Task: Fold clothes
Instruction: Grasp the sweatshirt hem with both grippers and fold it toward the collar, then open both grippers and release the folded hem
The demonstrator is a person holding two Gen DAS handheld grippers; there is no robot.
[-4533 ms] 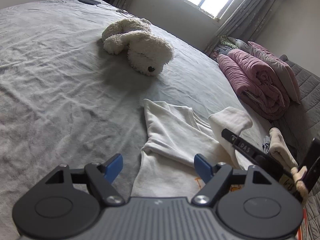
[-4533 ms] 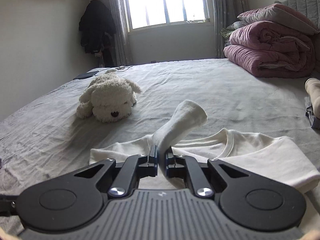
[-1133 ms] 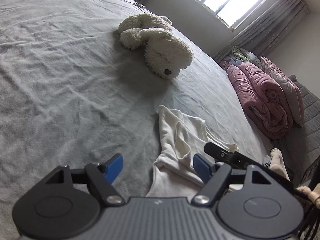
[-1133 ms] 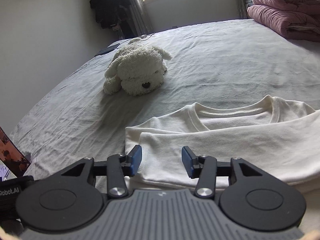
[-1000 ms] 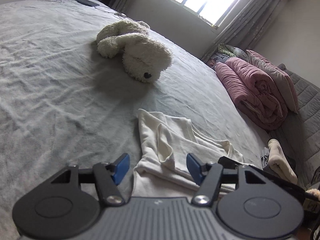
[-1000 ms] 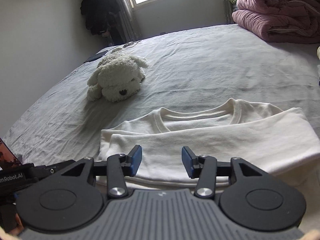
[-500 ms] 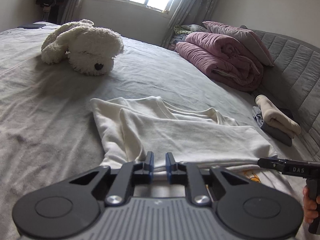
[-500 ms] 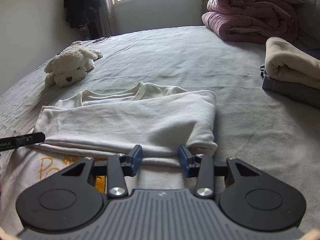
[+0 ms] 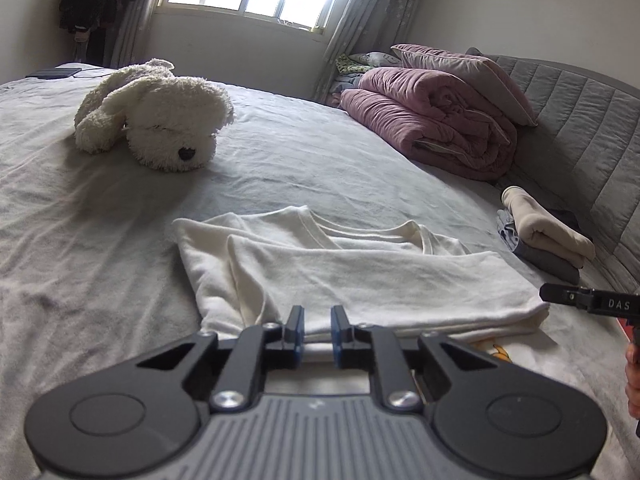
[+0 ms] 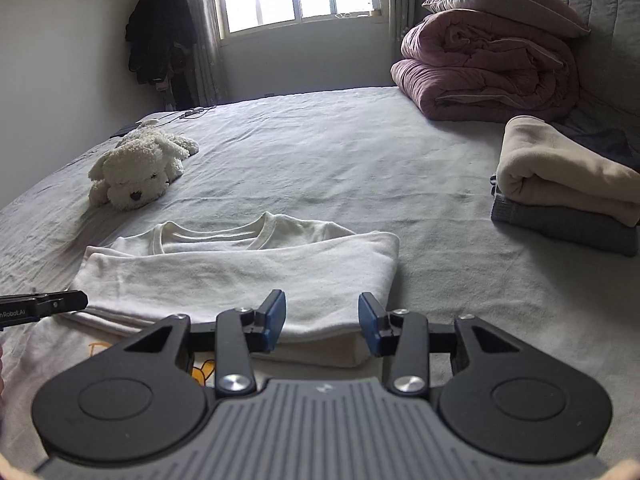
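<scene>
A cream T-shirt (image 9: 360, 276) lies flat on the grey bed (image 9: 280, 168), sleeves folded in across its chest and the collar at the far side. A yellow print (image 10: 200, 372) shows on its near part. My left gripper (image 9: 317, 330) is shut on the near folded edge at the shirt's left side. My right gripper (image 10: 323, 322) is open, its blue pads either side of the folded edge at the T-shirt's (image 10: 240, 276) right side. Each gripper's fingertip pokes into the other's view.
A white plush dog (image 9: 160, 128) lies beyond the shirt on the left. A rolled pink duvet (image 10: 488, 76) and pillow sit against the grey headboard (image 9: 580, 128). A stack of folded clothes (image 10: 568, 192) lies right of the shirt. A dark coat (image 10: 160, 40) hangs by the window.
The right gripper let go of the sleeve, which now lies folded over the chest. Both grippers moved down to the near folded edge. The left gripper closed on it; the right stayed open.
</scene>
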